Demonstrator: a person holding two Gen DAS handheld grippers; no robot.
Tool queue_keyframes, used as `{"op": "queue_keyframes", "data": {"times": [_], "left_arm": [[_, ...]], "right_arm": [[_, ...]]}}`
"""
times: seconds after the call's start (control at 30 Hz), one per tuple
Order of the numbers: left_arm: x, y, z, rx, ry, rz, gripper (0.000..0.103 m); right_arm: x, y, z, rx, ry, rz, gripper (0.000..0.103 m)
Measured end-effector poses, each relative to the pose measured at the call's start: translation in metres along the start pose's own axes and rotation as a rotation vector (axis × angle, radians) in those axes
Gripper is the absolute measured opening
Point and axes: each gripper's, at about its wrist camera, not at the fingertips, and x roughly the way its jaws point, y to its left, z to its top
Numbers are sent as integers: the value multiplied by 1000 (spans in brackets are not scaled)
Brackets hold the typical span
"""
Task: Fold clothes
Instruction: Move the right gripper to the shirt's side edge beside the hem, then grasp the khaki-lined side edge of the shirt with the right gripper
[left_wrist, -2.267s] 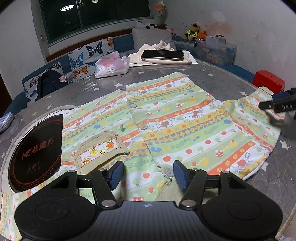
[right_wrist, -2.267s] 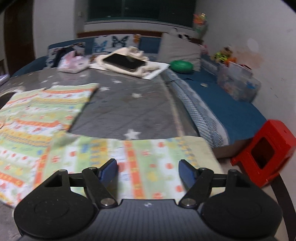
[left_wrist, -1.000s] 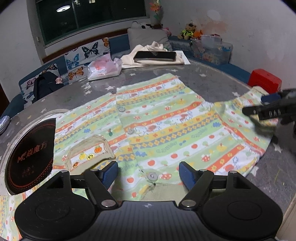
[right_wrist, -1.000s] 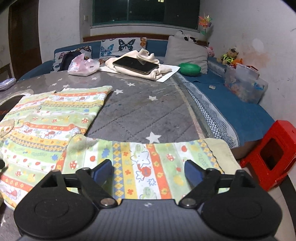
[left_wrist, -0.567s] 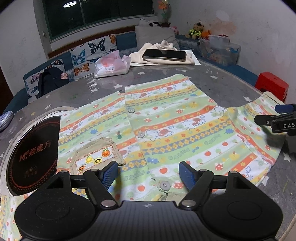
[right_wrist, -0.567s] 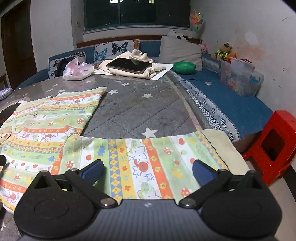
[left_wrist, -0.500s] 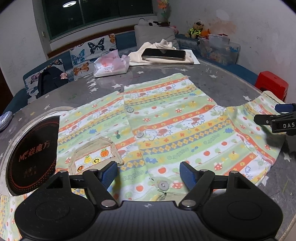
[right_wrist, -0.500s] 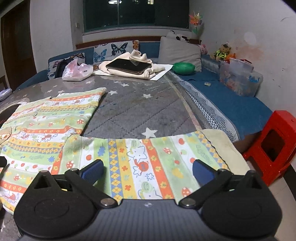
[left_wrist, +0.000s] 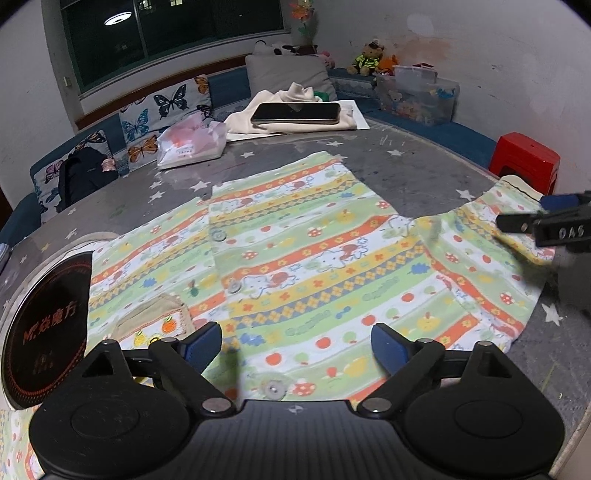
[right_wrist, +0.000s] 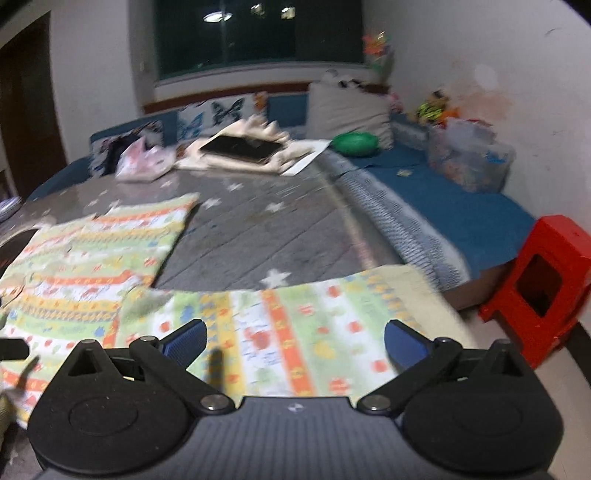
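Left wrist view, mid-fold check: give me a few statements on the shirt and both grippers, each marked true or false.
1. The striped shirt lies spread flat on the table. True.
2. The left gripper is clamped on the collar. False: its jaws are open above the cloth.
3. The right gripper is open over the sleeve. True.
4. The phone rests on the shirt. False: it sits on cream cloth beyond it.

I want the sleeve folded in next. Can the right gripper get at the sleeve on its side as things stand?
Probably yes. The right gripper is open just above the sleeve, which lies flat on the table with nothing on it.
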Motion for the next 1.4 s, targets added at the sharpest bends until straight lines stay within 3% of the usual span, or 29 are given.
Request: {"op": "queue_keyframes", "data": {"times": [0.27,0.93,1.3,1.4], "left_arm": [[4,-4,3,-2,5,-4,96],[7,-11,3,12,23,2,101],[9,-13,4,15,31,1,103],[9,-15,4,18,33,2,103]], "right_arm": [[-10,-38,4,80,-11,-112,102],[6,-86,-9,301,64,-61,79],[11,-105,-11,402,85,-10,57],[9,-105,-11,403,75,-8,46]]}}
